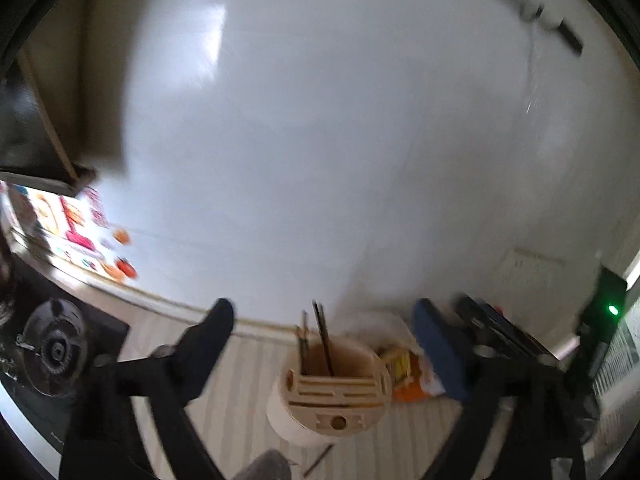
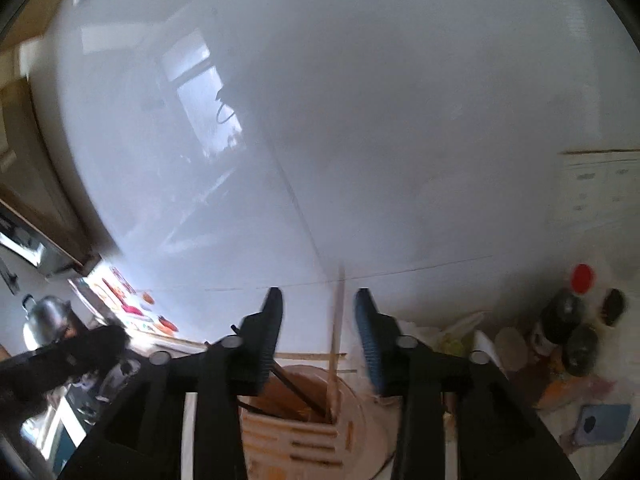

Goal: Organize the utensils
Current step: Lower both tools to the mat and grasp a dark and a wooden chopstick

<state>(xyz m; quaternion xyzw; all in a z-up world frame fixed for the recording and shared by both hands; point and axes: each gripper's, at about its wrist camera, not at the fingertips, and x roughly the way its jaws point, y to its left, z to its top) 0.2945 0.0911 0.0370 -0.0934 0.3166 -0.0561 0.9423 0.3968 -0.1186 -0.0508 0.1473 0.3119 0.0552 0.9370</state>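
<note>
Both grippers, left and right, are held released above the wooden utensil holder at lower centre, nothing grasped.

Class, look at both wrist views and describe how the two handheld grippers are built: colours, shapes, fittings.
Both the left gripper and the right gripper have matte black angular frames with round silver pivot bolts. On each, one finger is black and tapered; the other carries a blue ribbed pad. No cables, markings or sleeves show.
</note>
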